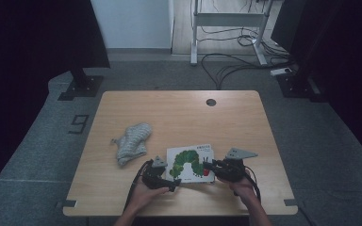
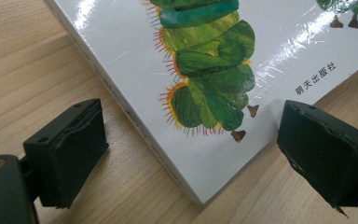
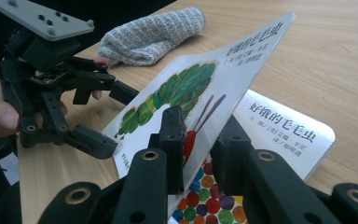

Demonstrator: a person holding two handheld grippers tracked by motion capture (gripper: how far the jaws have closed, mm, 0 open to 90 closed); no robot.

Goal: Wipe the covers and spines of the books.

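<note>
I have the book [image 1: 190, 163] lying near the desk's [image 1: 179, 108] front edge, a little right of the middle. My right gripper [image 3: 196, 140] is clenched on the free edge of the cover [image 3: 205, 88] and has it lifted at a slant, so the title page shows underneath. My left gripper [image 2: 191, 140] is released, its jaws standing wide on either side of the book's near corner, with no pad touching it.

The risk I see is that the whole book rides up or slides with the cover, since nothing pins it down. The glossy board could also slip from the right pads, which grip only a narrow strip at the edge, and the cover would slap shut. If I pull the cover too far toward the left gripper, it would hit those open jaws, which sit right in its swing path.

A grey knitted cloth [image 1: 132, 140] lies well left of the book, toward the desk's left edge, clear of the swing. The cable hole [image 1: 210, 102] near the back edge is far off.
</note>
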